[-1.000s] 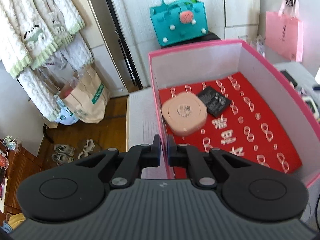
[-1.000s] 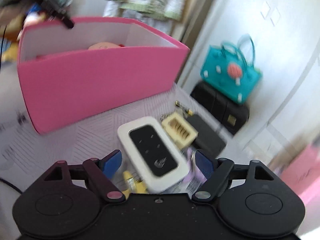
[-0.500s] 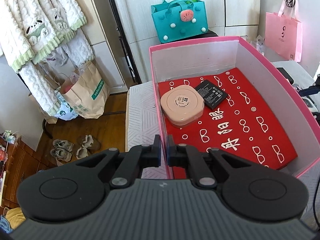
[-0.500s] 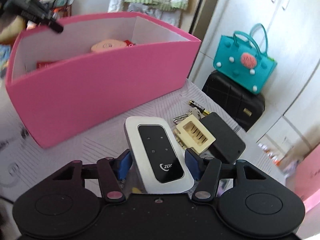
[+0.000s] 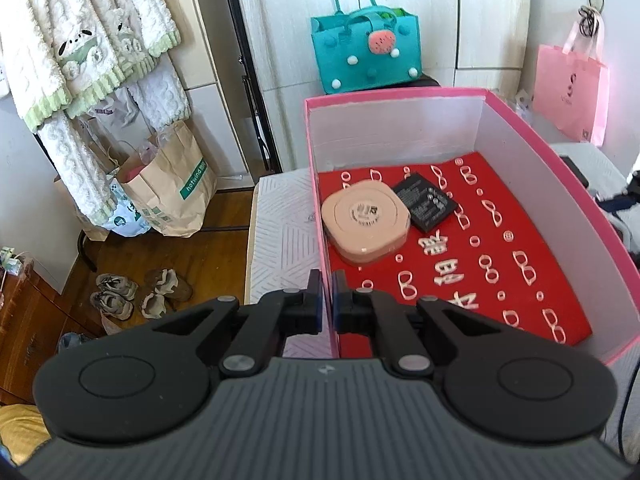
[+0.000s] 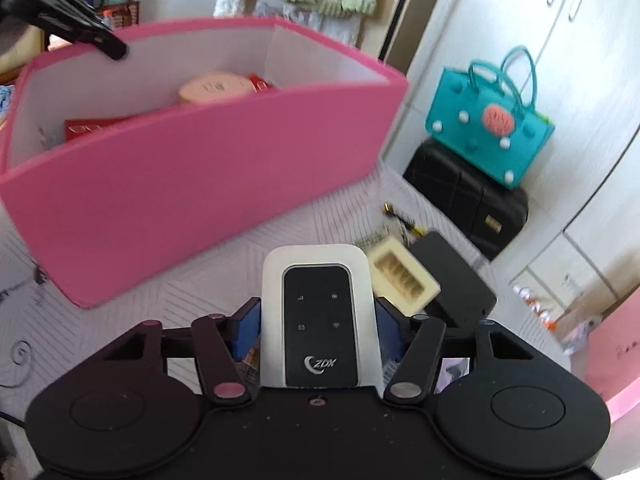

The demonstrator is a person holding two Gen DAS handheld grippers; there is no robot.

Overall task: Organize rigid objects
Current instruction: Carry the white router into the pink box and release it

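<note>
An open pink box point(image 5: 552, 152) with a red patterned lining holds a peach rounded case point(image 5: 366, 220) and a flat black battery point(image 5: 426, 202). My left gripper point(image 5: 327, 280) is shut on the box's near left wall, which runs up between its fingers. In the right wrist view the pink box point(image 6: 200, 176) stands ahead on the left, with the left gripper point(image 6: 80, 36) on its far rim. My right gripper point(image 6: 317, 308) is shut on a white pocket router point(image 6: 316, 264) with a black face, both blue pads against its long sides.
Beyond the router, a cream ridged block point(image 6: 402, 280), a flat black case point(image 6: 452, 280) and a thin black-and-gold stick point(image 6: 400, 216) lie on the white quilted surface. A teal bag point(image 6: 492, 136) sits on a black suitcase point(image 6: 468, 200). Left of the surface the floor holds paper bags and shoes.
The right gripper's jaws closed from wide apart onto the white router, which now sits straight between the pads. The left gripper stays clamped on the box wall.
</note>
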